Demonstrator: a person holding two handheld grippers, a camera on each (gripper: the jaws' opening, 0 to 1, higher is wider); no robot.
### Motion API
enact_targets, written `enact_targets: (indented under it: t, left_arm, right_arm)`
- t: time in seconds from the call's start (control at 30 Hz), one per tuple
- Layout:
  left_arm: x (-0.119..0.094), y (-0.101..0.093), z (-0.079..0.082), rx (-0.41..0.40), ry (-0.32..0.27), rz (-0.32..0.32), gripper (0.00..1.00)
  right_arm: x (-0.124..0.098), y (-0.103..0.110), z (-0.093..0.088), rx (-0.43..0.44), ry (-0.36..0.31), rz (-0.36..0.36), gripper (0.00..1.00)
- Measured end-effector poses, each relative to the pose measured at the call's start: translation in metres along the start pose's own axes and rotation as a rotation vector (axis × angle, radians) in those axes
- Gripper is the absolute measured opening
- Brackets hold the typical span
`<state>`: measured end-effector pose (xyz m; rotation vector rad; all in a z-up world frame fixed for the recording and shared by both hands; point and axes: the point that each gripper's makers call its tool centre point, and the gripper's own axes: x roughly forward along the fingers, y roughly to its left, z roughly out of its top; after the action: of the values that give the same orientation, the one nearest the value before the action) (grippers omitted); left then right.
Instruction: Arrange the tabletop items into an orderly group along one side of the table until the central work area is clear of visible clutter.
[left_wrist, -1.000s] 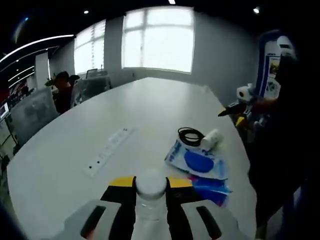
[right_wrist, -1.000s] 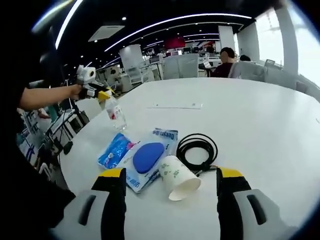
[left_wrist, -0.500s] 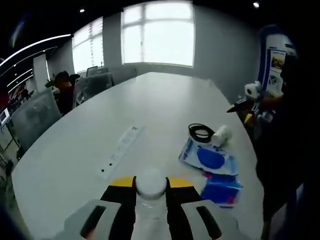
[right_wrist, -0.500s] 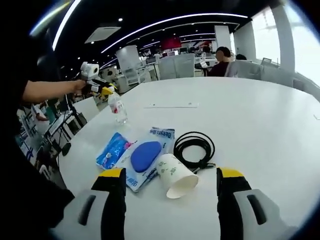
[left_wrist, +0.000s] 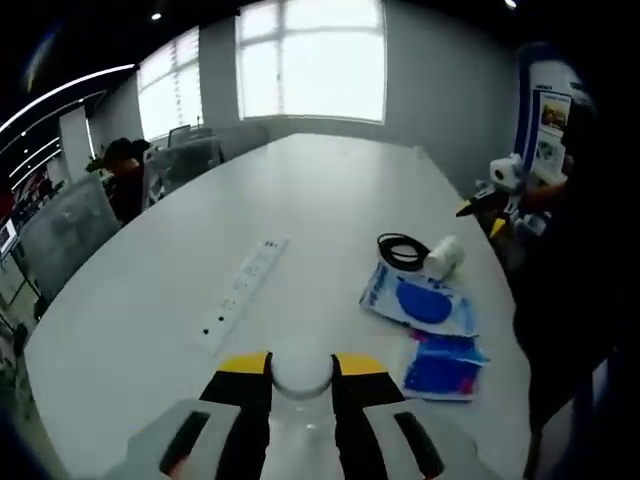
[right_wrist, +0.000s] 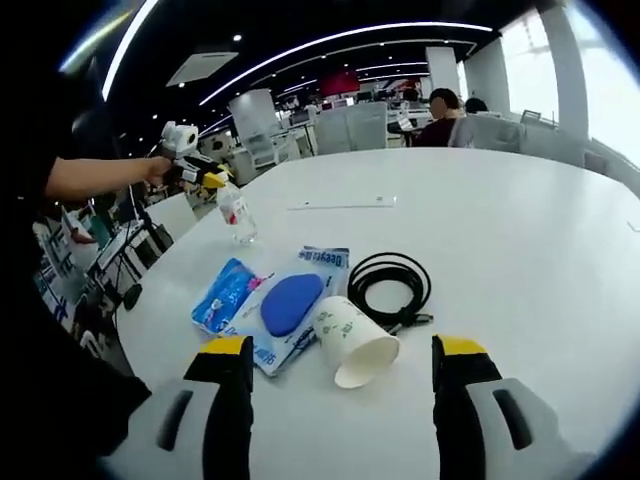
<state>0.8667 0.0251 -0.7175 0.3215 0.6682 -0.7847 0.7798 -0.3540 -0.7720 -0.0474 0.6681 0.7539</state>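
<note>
While the left gripper (left_wrist: 300, 385) clamps a clear water bottle (right_wrist: 237, 217) upright above the table (left_wrist: 320, 200), the right gripper (right_wrist: 340, 375) hangs with jaws apart over a tipped paper cup (right_wrist: 352, 340).

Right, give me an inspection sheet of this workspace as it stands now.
Surface: white table, mostly bare.
Job's things: paper cup on its side; blue pouch and blue packet lying flat beside it; water bottle in the left tongs.
Clutter: power strip mid-table.
Grippers: left tongs shut on water bottle; right tongs open, around nothing.
Cables: black coil by the cup.
Surroundings: office, windows, seated person.
</note>
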Motion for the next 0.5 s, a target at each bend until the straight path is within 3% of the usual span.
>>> enact_targets:
  t: [0.23, 0.5]
  left_arm:
    - [0.0008, -0.0010, 0.0012, 0.035, 0.000, -0.009, 0.21]
    - [-0.0002, 0.0042, 0.0035, 0.053, -0.001, 0.043, 0.22]
  right_arm:
    - [0.0036, 0.0028, 0.0011, -0.005, -0.004, 0.011, 0.68]
    - [0.0051, 0.0020, -0.0005, 0.003, -0.009, 0.017, 0.68]
